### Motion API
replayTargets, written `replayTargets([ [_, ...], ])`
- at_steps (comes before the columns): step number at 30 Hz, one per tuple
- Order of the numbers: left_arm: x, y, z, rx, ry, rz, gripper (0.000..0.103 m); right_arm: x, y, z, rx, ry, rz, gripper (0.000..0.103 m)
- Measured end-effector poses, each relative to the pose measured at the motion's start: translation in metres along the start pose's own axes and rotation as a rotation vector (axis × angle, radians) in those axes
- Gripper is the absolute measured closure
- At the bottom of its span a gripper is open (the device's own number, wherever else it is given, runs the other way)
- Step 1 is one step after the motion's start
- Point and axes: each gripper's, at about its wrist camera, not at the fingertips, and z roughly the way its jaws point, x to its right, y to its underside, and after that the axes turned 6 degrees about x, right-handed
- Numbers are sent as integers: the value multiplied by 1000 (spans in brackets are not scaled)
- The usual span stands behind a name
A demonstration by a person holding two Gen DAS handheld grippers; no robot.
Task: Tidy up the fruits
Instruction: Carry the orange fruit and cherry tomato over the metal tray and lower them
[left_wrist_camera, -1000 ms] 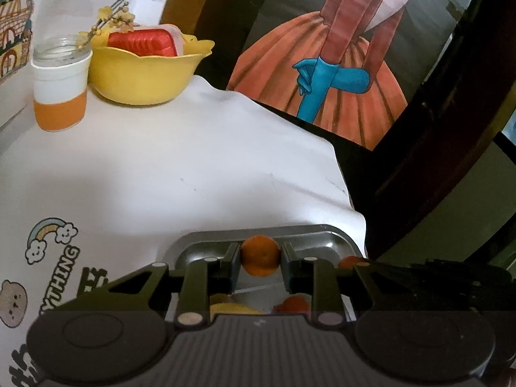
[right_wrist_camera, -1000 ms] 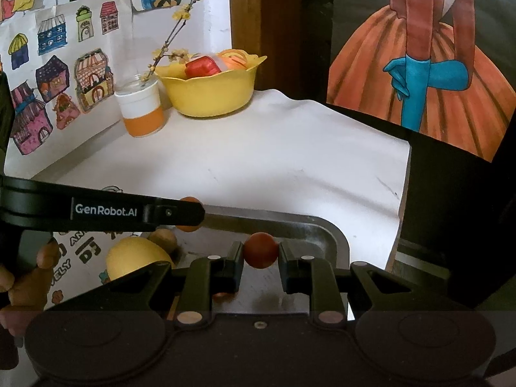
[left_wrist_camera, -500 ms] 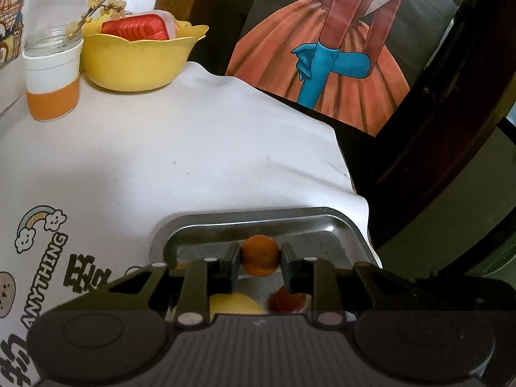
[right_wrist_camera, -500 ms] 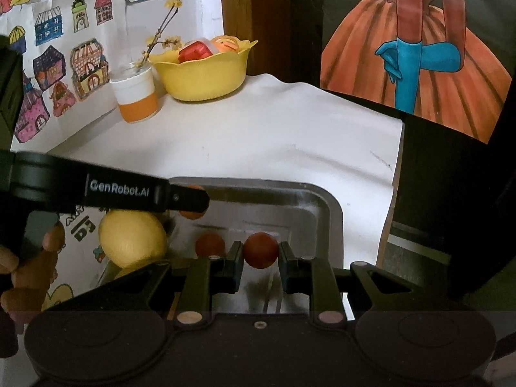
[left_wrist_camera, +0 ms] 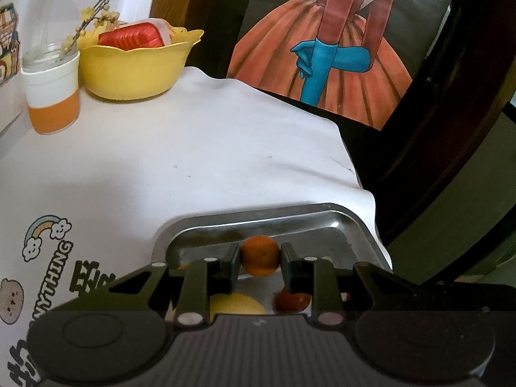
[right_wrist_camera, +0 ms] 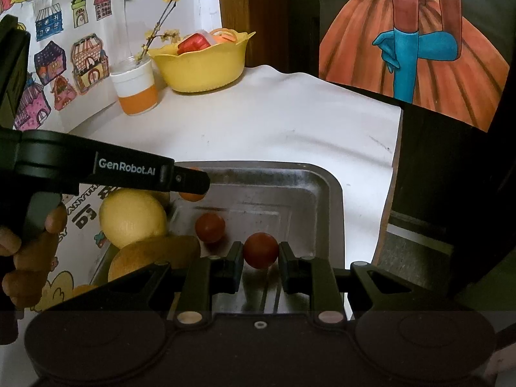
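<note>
My left gripper (left_wrist_camera: 260, 256) is shut on a small orange (left_wrist_camera: 260, 255), held above the metal tray (left_wrist_camera: 348, 222). From the right wrist view the same left gripper (right_wrist_camera: 193, 187) reaches in from the left over the tray (right_wrist_camera: 325, 193) with that orange (right_wrist_camera: 190, 196) peeking below it. My right gripper (right_wrist_camera: 260, 251) is shut on a red tomato (right_wrist_camera: 260, 250) over the tray's near part. A second tomato (right_wrist_camera: 210, 227), a lemon (right_wrist_camera: 132, 217) and a brownish-orange fruit (right_wrist_camera: 151, 254) lie at the tray's left. Under the left gripper show the lemon (left_wrist_camera: 235, 303) and a tomato (left_wrist_camera: 293, 301).
A yellow bowl (right_wrist_camera: 203, 64) with a red pack and fruit stands at the back, beside a white-and-orange jar (right_wrist_camera: 137, 88) holding a flowering twig. The white cloth (right_wrist_camera: 290, 129) ends at the right edge near the tray. A hand (right_wrist_camera: 29, 258) grips the left tool.
Both grippers have risen and pulled back slightly with their fruit; more of the tray and the second tomato now show beneath them.
</note>
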Motion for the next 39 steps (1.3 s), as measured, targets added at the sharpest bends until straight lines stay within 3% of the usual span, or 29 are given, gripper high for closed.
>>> replayTargets([
  [33, -1, -1, 5, -19, -45, 8, 73, -1, -10, 15, 19, 11, 3, 75],
  [39, 0, -1, 3, -7, -47, 3, 65, 0, -10, 12, 30, 16, 9, 70],
])
